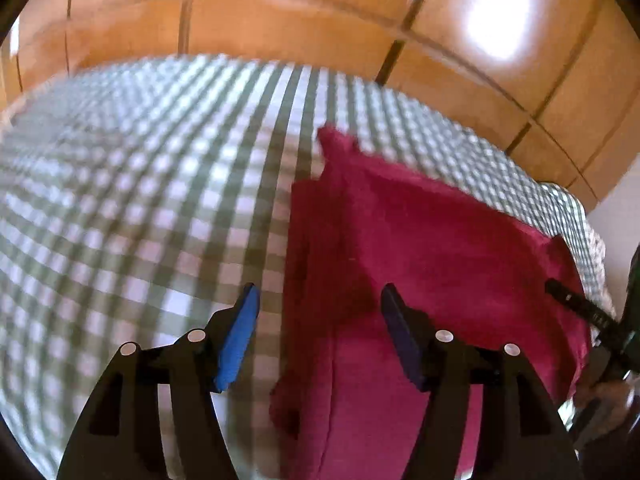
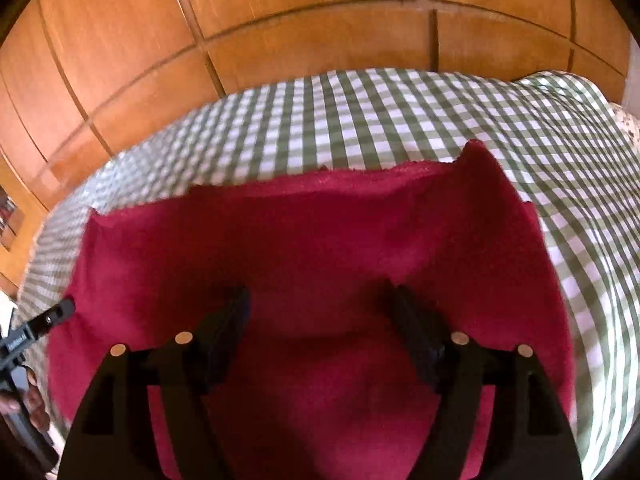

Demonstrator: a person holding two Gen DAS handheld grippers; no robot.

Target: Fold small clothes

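A crimson cloth garment (image 1: 420,264) lies spread on the green-and-white checked bedcover (image 1: 140,184). My left gripper (image 1: 320,300) is open and empty, hovering over the garment's left edge; its left pad is blue. The right gripper's black body (image 1: 580,308) shows at the garment's far right edge. In the right wrist view the garment (image 2: 320,248) fills the middle, with a raised corner at its upper right. My right gripper (image 2: 318,300) is open and empty just above the cloth. The left gripper's body (image 2: 40,324) shows at the garment's left edge.
The checked bedcover (image 2: 360,120) extends beyond the garment on all sides. Glossy wooden wardrobe panels (image 2: 280,20) stand behind the bed. The bed's edge drops off at the right in the left wrist view (image 1: 596,248).
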